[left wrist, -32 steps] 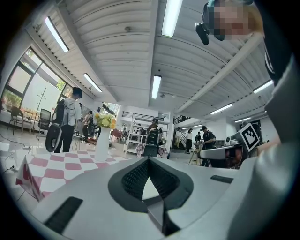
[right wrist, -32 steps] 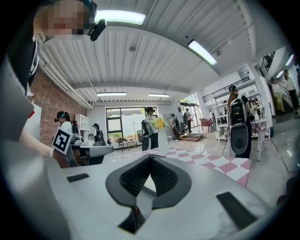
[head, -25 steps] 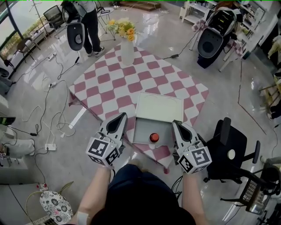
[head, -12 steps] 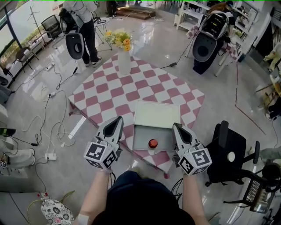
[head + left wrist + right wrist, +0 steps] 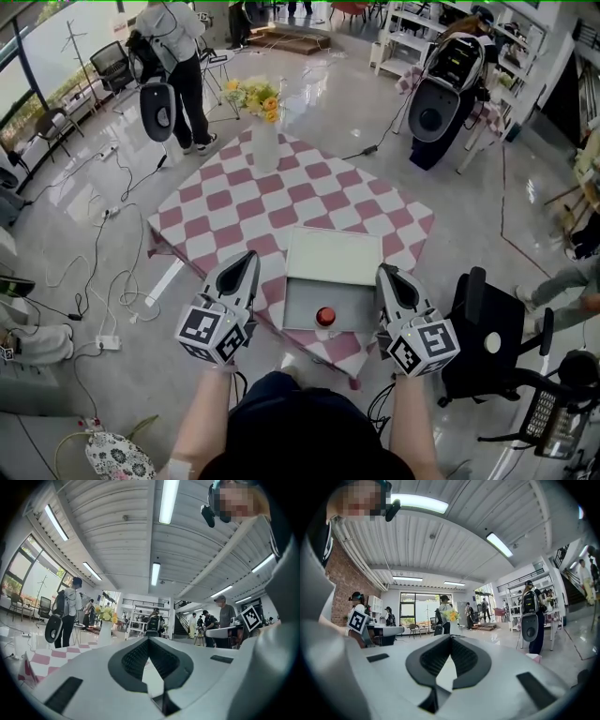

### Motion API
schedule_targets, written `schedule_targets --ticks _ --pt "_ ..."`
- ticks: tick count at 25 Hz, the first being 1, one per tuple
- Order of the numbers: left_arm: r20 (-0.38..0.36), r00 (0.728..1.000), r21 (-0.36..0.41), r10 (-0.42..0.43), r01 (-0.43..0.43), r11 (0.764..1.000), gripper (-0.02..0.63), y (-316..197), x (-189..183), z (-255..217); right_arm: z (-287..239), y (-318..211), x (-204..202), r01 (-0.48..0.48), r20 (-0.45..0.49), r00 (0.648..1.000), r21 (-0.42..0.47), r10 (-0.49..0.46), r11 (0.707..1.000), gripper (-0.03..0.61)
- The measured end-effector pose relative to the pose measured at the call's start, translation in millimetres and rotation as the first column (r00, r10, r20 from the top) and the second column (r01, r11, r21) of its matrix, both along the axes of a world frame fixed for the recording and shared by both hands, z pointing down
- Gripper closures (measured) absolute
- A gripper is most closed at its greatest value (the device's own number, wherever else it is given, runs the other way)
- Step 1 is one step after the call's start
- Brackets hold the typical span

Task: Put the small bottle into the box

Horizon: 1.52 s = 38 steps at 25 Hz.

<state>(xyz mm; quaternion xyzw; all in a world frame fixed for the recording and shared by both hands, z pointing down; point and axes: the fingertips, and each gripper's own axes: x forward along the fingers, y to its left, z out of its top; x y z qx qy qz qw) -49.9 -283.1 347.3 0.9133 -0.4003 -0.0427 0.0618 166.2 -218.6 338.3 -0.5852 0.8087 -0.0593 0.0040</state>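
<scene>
The small bottle [image 5: 325, 317] with a red cap stands upright inside the open white box [image 5: 294, 302], near its front wall. The box's lid [image 5: 333, 255] lies open behind it on the pink-and-white checked table [image 5: 281, 202]. My left gripper [image 5: 248, 258] hovers left of the box, shut and holding nothing. Right of the box my right gripper [image 5: 384, 272] is also shut and holding nothing. In the left gripper view the left gripper's [image 5: 149, 640] jaws meet with nothing between them. The right gripper view shows the right gripper [image 5: 451, 637] the same way. Both point up and out into the room.
A white vase of yellow flowers [image 5: 265, 139] stands at the table's far corner. A black chair [image 5: 487, 323] is close on the right. Cables and a power strip [image 5: 108, 315] lie on the floor at left. A person [image 5: 183, 52] stands beyond the table.
Both grippers stay shut beside the box and have hardly moved. The bottle stays in the box. The head view has tipped up, so the table sits lower in the picture.
</scene>
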Motion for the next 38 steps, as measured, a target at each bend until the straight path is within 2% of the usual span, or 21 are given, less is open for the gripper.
schedule_targets --ticks 9,38 --pt "-0.028 0.999 -0.006 -0.026 0.026 1.0 0.614 -4.3 -10.7 -11.5 -9.7 -2.1 5.9 -0.01 -0.005 1.0 0.017 0.01 1.0 0.575" --pt "0.003 1.0 0.002 -0.018 0.018 1.0 0.614 -4.9 -4.4 -8.9 -8.1 -5.3 1.2 0.007 0.015 1.0 0.024 -0.007 1.0 0.575"
